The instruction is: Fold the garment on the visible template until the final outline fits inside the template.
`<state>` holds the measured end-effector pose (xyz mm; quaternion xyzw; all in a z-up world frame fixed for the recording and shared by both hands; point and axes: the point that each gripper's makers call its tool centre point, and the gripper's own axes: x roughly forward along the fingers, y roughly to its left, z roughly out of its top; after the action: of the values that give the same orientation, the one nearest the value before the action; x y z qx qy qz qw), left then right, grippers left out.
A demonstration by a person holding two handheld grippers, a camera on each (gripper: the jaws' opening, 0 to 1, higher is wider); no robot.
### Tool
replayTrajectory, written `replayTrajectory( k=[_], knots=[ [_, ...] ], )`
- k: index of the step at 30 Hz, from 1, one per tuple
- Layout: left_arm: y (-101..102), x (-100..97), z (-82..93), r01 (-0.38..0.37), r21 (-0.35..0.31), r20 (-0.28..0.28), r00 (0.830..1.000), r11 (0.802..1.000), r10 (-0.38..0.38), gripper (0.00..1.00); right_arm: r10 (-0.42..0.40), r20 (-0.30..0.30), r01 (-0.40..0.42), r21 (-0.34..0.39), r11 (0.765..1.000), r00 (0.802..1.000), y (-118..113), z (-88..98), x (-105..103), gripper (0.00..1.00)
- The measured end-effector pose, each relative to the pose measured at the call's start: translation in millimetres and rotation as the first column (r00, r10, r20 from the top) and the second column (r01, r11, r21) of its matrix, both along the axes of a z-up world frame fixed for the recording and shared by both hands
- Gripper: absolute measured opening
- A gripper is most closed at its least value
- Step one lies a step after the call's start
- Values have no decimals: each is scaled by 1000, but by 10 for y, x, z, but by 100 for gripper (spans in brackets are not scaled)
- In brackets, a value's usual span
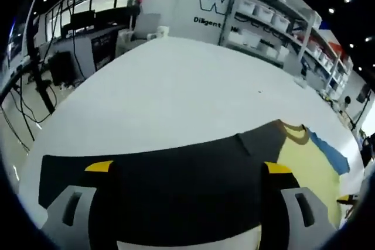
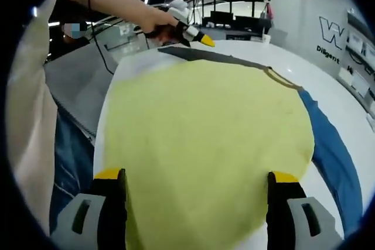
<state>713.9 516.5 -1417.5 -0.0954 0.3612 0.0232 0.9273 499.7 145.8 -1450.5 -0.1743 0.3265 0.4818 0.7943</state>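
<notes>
While the pale yellow short-sleeved garment with blue sleeves point(image 2: 205, 144) lies flat on the white table point(image 1: 176, 92), we see our right gripper point(image 2: 196, 182) spread open, yellow cloth between its fingers point(image 2: 110, 175). Our left gripper point(image 1: 187, 168) (also open) stands over the garment's dark grey panel point(image 1: 176, 180), fingers point(image 1: 99, 167) wide apart.

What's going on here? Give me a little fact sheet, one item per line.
Surface: white table
Garment: T-shirt with yellow body, blue sleeve, dark grey sleeve, lying flat
Left gripper: jaws apart over the grey sleeve
Right gripper: jaws apart over the yellow body
Fold: not yet made
Background: storage shelves
</notes>
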Motion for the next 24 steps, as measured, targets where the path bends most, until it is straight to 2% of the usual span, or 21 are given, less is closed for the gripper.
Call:
replayTrajectory(
  k=[2, 3, 4, 7, 8, 11, 15, 17, 20, 24],
  knots=[
    [112, -137, -123, -73, -55, -77, 995, 996, 69, 99, -1, 1, 1, 1, 1000, 1000, 1, 0, 1, 99],
    [215, -46, -10, -116, -26, 16, 993, 993, 116, 97, -1, 2, 1, 1, 1000, 1000, 1, 0, 2, 99],
    [179, -180, -61, -83, -26, -55, 995, 996, 82, 98, -2, 4, 2, 2, 1000, 1000, 2, -1, 2, 99],
    [229, -294, -42, -159, -30, -45, 987, 987, 157, 99, -8, 5, 8, 4, 1000, 1000, 6, 6, 5, 99],
    [196, -302, -39, -173, -49, -24, 985, 984, 172, 99, -8, 5, 8, 3, 1000, 1000, 5, 5, 5, 99],
    [125, -365, -58, -149, -25, -42, 988, 989, 148, 99, -8, 6, 8, 2, 1000, 1000, 5, 1, 5, 99],
    [203, -354, -50, -174, -34, -28, 985, 984, 173, 99, -7, 3, 7, -2, 1000, 1000, 8, 2, 7, 99],
    [271, -369, -81, -174, -12, -46, 984, 985, 173, 99, -6, 5, 6, -3, 1000, 1000, 6, -1, 7, 99],
    [370, -393, -93, -178, -11, -43, 983, 984, 177, 98, -10, 7, 10, 0, 1000, 1000, 6, -2, 11, 99],
    [333, -410, -101, -134, -8, -47, 990, 991, 133, 97, -13, 9, 13, 2, 1000, 1000, 8, -2, 9, 99]
  ],
)
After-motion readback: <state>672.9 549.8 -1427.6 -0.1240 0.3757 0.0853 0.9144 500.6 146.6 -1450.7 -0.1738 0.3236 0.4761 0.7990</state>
